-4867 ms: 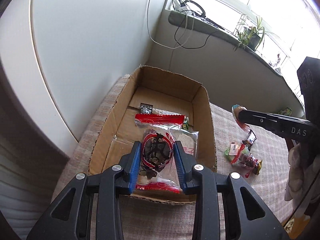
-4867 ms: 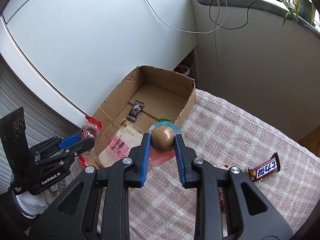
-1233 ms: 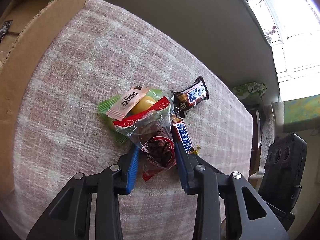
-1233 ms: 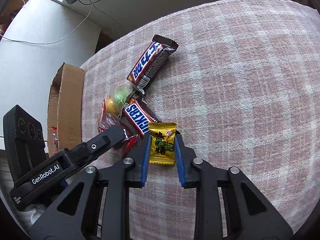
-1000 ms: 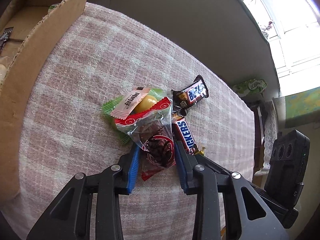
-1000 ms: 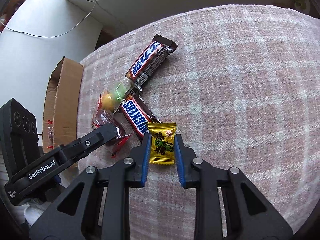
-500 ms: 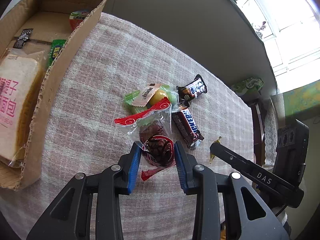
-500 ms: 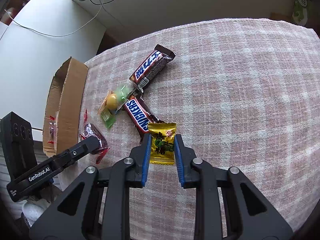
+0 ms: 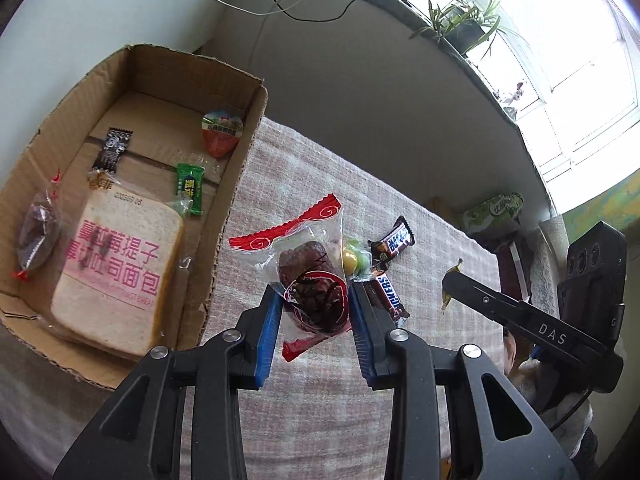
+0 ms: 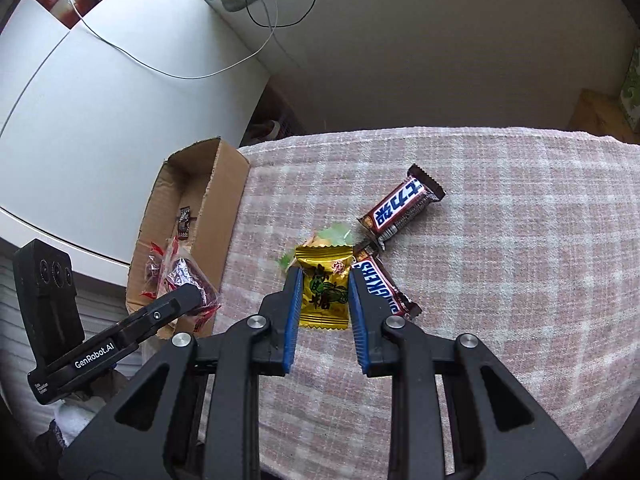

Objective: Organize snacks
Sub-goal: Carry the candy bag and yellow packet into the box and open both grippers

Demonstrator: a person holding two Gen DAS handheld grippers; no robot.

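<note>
Lifted off the tabletop [image 9: 320, 408] since a second ago, with both catches carried up and the left wrist view swung round to take in the whole box.

Nearest, in the left wrist view: left gripper [image 9: 314, 292] pinching the clear red-trimmed packet [image 9: 308, 260] of dark dried fruit across its lower half, fingers [image 9: 272, 320] pressed on either side of the bulge. Gripped low, probably to keep the heavy lump from sliding and to leave the slack upper end free. Hanging clear of the cloth, long axis running away from the camera, wavy red seal pointing up and far-left toward the box, short red tail pointing back at the wrist.

In the right wrist view: right gripper [image 10: 325, 278] pinching the yellow candy [image 10: 325, 296] across its width, fingers [image 10: 292, 312] closed on both long edges. Held in line with the fingers, long axis straight ahead, crimped top seal farthest from the camera, seemingly off the cloth too. Likely taken by the sides so as to drop flat.

Just beyond, left lying on the cloth: Snickers bar [image 10: 380, 288] set diagonally, a yellow-green sweet [image 9: 354, 260] beside it, then a second chocolate bar [image 10: 400, 208], far end pointing up and right.

Farthest, to the left: open cardboard box [image 9: 236, 168], already holding packaged bread [image 9: 116, 272], a green sweet [image 9: 190, 188], a dark sachet [image 9: 112, 152], a red jelly cup [image 9: 222, 134] and another dried-fruit packet [image 9: 38, 232]. Judged as the carry stage, both pieces bound for that box.
</note>
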